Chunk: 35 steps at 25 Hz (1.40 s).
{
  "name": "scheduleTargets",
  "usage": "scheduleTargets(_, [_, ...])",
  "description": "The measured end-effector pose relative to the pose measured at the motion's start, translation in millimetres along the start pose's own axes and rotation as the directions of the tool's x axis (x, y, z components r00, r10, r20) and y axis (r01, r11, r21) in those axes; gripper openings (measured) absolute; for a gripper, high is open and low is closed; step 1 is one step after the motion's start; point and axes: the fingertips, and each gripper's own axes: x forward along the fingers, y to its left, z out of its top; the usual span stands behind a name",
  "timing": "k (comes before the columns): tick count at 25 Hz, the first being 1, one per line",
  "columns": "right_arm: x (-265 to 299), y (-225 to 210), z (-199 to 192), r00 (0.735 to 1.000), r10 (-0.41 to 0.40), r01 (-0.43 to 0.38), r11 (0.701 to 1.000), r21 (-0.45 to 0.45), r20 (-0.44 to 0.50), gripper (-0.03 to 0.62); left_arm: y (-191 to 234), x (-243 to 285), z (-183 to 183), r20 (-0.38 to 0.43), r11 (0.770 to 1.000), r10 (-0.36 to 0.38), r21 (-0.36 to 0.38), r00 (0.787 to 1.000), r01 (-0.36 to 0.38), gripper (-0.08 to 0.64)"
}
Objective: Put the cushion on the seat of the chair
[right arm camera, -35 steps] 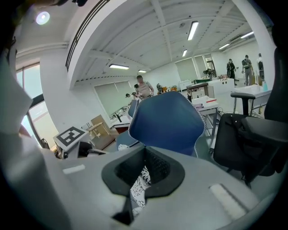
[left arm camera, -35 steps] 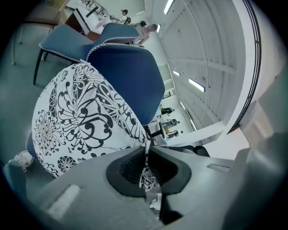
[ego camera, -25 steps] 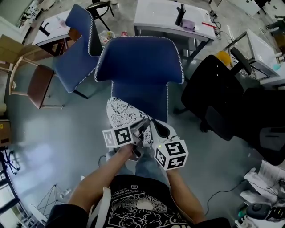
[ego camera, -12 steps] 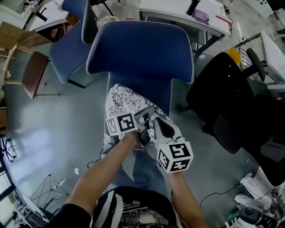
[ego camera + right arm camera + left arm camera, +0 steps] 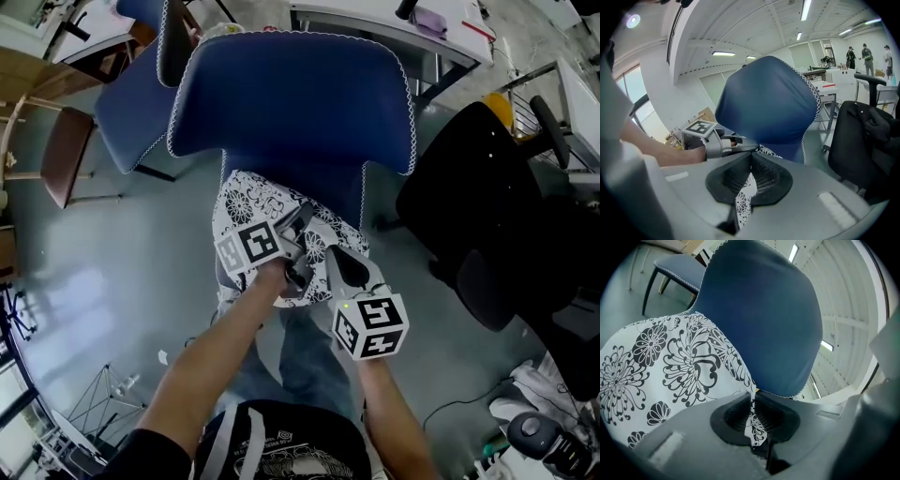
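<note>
A white cushion (image 5: 258,206) with a black flower print lies spread over the seat of the blue chair (image 5: 291,94), under its white-trimmed backrest. My left gripper (image 5: 298,223) is shut on the cushion's near edge, and a fold of printed cloth (image 5: 752,423) is pinched between its pads. Just right of it, my right gripper (image 5: 323,255) is shut on the same edge, with cloth (image 5: 743,201) hanging between its jaws. The backrest (image 5: 764,315) rises right behind the cushion (image 5: 670,357). The right gripper view shows the left gripper (image 5: 740,145) beside the backrest (image 5: 768,98). The seat itself is mostly hidden.
A second blue chair (image 5: 141,94) stands at the back left, with a wooden chair (image 5: 61,155) left of it. A black office chair (image 5: 497,187) is close on the right. A grey desk (image 5: 375,19) stands behind. People (image 5: 867,51) stand far off.
Both grippers have come down with the cushion toward the seat. The cushion has turned from edge-on to flat and spread wide. The chair has drawn nearer in the view.
</note>
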Motion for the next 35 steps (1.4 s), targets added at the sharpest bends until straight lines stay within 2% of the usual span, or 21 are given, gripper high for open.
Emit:
scheduleTargets(5, [4.7,1.7,0.4,1.0,0.003,-0.003,1.0,0.001,-0.003,-0.004,0.9,2.3,4.5,0.003,1.0,-0.016,-0.022,1.0,0.016,0.047])
scheduleTargets(8, [5.1,2.9,2.8,1.0,0.004,-0.004,1.0,0.004,0.0,-0.003,-2.3,2.1,5.3,0.0,0.999,-0.033,-0.034,0.999,0.033,0.118])
scheduleTargets(15, [3.2,14.6,18.8,1.0,-0.001,0.001,1.0,0.007,0.026,-0.003,-21.2,-14.3,18.8,0.003,0.999,-0.051,0.007,0.999,0.051,0.115])
scheduleTargets(19, [-2.6,21.0,32.5,0.998,-0.007,0.006,1.0,0.014,0.055,-0.004,-49.8,-34.1,20.0,-0.015,0.99,-0.076,0.115,0.997,0.077,0.079])
scheduleTargets(24, [-15.5,43.9,59.3,0.994,-0.003,0.004,1.0,-0.007,0.106,-0.004,-90.1,-73.1,25.9,-0.011,0.968,-0.109,0.227,0.994,0.109,0.077])
scheduleTargets(30, [-32.2,80.1,86.7,0.988,0.025,-0.022,1.0,-0.022,0.152,-0.005,-129.9,-121.2,39.2,0.018,0.912,-0.115,0.398,0.993,0.098,0.056])
scheduleTargets(35, [-43.0,111.4,115.6,0.978,0.05,-0.035,0.997,-0.073,0.204,-0.005,-153.4,-158.5,51.9,0.06,0.874,-0.106,0.481,0.992,0.065,0.021])
